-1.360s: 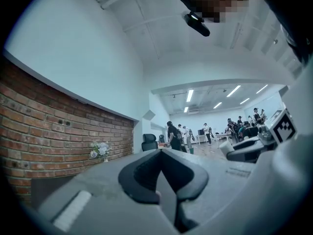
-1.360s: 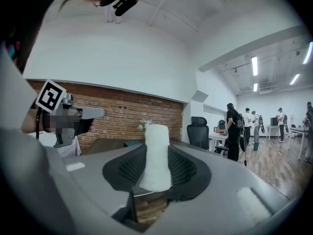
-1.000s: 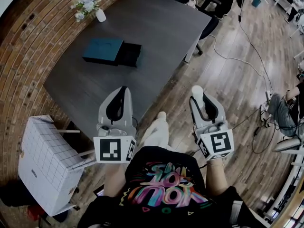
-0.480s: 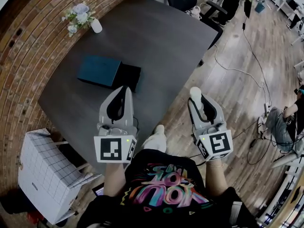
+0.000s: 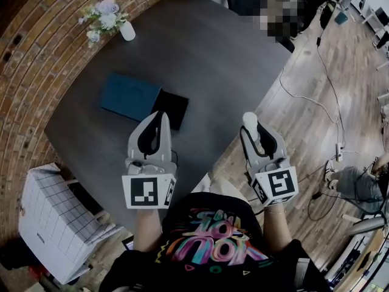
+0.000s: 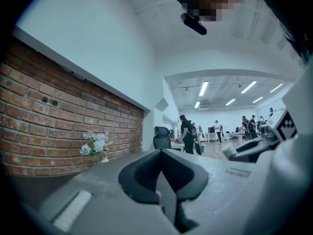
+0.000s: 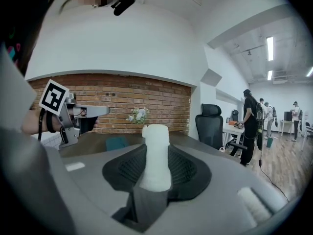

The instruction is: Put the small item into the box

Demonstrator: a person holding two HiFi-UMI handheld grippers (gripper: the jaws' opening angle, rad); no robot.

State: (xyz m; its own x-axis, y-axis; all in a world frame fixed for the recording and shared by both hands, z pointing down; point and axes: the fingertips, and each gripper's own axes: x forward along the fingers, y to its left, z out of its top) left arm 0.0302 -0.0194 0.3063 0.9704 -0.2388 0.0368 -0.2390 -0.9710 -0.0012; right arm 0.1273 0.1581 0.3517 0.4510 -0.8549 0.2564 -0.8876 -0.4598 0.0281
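A dark teal box (image 5: pixel 129 95) lies on the grey table (image 5: pixel 206 47), its black drawer (image 5: pixel 172 109) pulled out to the right. My left gripper (image 5: pixel 159 117) hovers just in front of that drawer, jaws together with nothing between them. It shows the same way in its own view (image 6: pixel 159 153). My right gripper (image 5: pixel 251 126) is over the table's near right edge, shut on a small white cylinder (image 5: pixel 250 122). In the right gripper view the white cylinder (image 7: pixel 155 155) stands upright between the pads, and the teal box (image 7: pixel 116 143) shows beyond it.
A white vase of pale flowers (image 5: pixel 107 16) stands at the table's far left corner, by the brick wall (image 5: pixel 36 53). A white gridded crate (image 5: pixel 51 221) sits on the floor at left. Cables (image 5: pixel 331 96) run over the wooden floor at right. People stand far off.
The table and box have come closer. Both grippers, earlier over the floor at the table's edge, now reach over the table. The white cylinder stays gripped.
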